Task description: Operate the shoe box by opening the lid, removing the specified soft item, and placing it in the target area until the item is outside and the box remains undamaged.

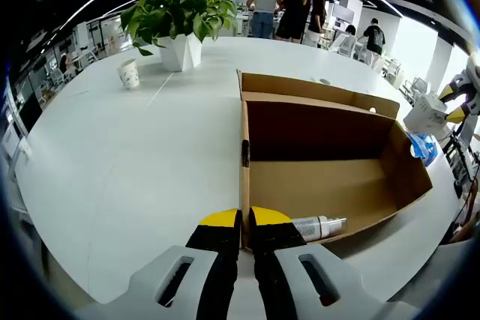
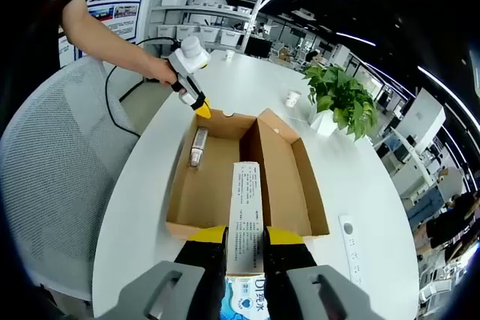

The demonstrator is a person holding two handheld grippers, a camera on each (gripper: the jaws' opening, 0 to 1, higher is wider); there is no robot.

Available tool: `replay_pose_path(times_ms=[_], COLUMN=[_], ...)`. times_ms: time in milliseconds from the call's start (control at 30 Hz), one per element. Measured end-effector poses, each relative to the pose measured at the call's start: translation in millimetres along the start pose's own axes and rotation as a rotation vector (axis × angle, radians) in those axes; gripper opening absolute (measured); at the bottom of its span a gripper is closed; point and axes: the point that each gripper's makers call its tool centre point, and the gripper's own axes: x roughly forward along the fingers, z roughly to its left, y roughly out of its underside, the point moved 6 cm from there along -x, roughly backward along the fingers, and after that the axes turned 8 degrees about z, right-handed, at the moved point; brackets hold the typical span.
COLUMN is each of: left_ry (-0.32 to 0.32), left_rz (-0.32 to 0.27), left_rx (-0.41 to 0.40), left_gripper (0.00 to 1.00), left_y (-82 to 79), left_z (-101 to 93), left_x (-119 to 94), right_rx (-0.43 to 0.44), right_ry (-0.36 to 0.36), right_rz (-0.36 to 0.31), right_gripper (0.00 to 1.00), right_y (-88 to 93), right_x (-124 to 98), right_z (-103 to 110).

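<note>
The right gripper (image 2: 244, 236) clenched a tissue pack (image 2: 245, 219) at six o'clock, above the open box (image 2: 289, 177). The left gripper (image 1: 245, 219) pinched the box's wall; a bottle (image 2: 198, 147) lay inside at eleven o'clock.

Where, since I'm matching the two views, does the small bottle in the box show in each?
Left gripper view: bottle lies low, right of centre, in the box by the left gripper's jaws.
Right gripper view: bottle lies left of centre, at the box's far end.
Shared landmark: the potted plant.
</note>
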Motion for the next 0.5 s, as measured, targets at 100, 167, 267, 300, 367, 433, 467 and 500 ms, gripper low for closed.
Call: replay_pose_path(times_ms=[100,167,267,300,367,433,467,500], left_ry=[0.000,-0.001,0.000,0.000,0.000,0.000,0.000,0.000], left_rz=[-0.001,-0.001,-0.001,-0.001,-0.001,-0.001,-0.001,-0.001], left_rx=[-0.001,0.001,0.000,0.000,-0.001,-0.001,-0.001,-0.001], left_gripper=[0.03,0.03,0.03,0.03,0.03,0.03,0.03,0.03], left_y=[0.4,0.7,0.9,1.0,1.0,1.0,1.0,0.9], left_z=[0.2,0.2,0.2,0.2,0.3,0.4,0.4,0.5], left_x=[0.0,-0.1,-0.3,-0.3,-0.2,-0.1,-0.1,-0.1], right_rx=[0.003,0.002,0.001,0.002,0.000,0.001,0.000,0.001], right_ry=[0.008,0.016,0.024,0.028,0.036,0.044,0.047,0.050], right_rz=[0.002,0.007,0.014,0.017,0.024,0.030,0.033,0.035], right_gripper=[0.14,0.14,0.14,0.14,0.14,0.14,0.14,0.14], right_y=[3.5,8.2,13.0,15.1,18.6,21.9,24.0,26.3], right_x=[-3.5,-7.1,-10.9,-12.8,-16.1,-19.7,-20.9,-22.7], right_z=[-1.7,-4.0,-6.9,-8.4,-10.5,-12.1,-13.0,-14.3])
